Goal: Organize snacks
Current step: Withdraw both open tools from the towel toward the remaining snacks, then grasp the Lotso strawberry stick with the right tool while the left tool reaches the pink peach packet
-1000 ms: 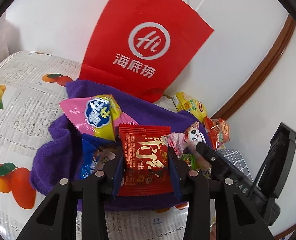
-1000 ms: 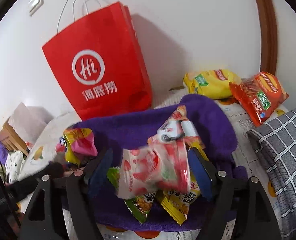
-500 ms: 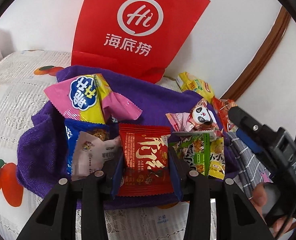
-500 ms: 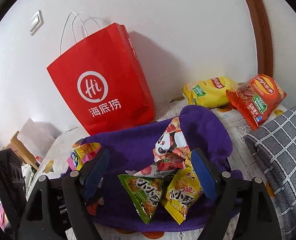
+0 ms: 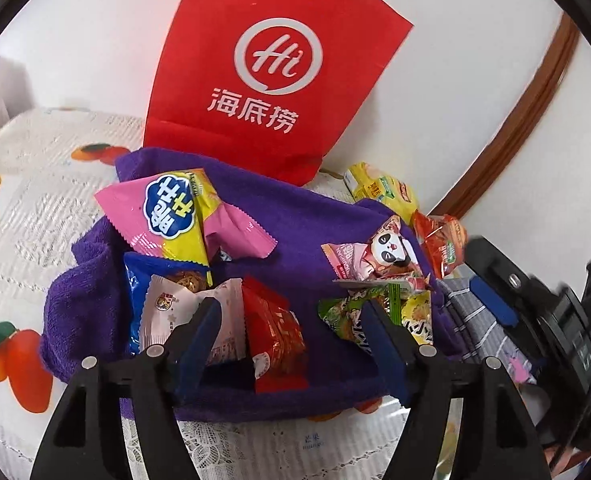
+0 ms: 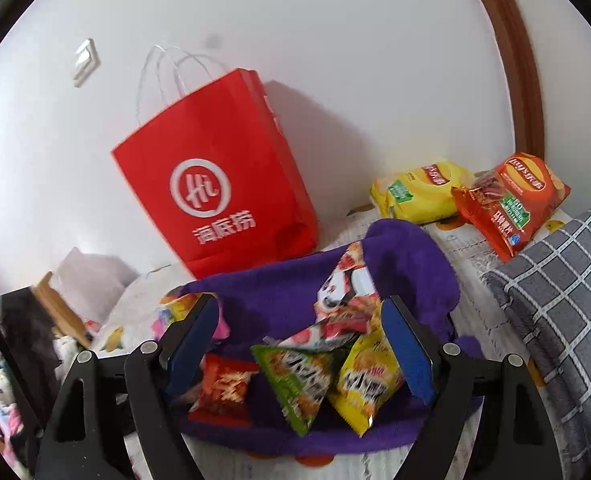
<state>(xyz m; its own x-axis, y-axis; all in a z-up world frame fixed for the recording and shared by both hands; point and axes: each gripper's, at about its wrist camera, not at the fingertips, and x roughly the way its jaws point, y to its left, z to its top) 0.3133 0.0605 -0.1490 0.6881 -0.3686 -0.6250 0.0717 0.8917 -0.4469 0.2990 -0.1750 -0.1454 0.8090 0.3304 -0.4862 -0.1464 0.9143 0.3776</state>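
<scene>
A purple towel (image 5: 291,216) on the bed holds several snack packets. In the left wrist view my left gripper (image 5: 291,340) is open; a small red packet (image 5: 275,340) lies loose on the towel between its fingers. A pink-and-yellow packet (image 5: 171,216), a blue packet (image 5: 135,280) and a white packet (image 5: 167,308) lie to the left. A panda packet (image 5: 379,252) and a green packet (image 5: 343,312) lie to the right. My right gripper (image 6: 299,348) is open above the green packet (image 6: 295,380), a yellow packet (image 6: 367,380) and the red packet (image 6: 223,384).
A red paper bag (image 5: 271,76) stands against the wall behind the towel. Yellow (image 6: 419,192) and orange (image 6: 511,204) chip bags lie at the back right. A grey checked cushion (image 6: 559,300) is on the right. The bed cover (image 5: 23,184) has a fruit print.
My left gripper has opened and let go of the red packet, which now lies tilted on the towel. My right gripper dropped its strawberry packet earlier and stays open, pulled back.
</scene>
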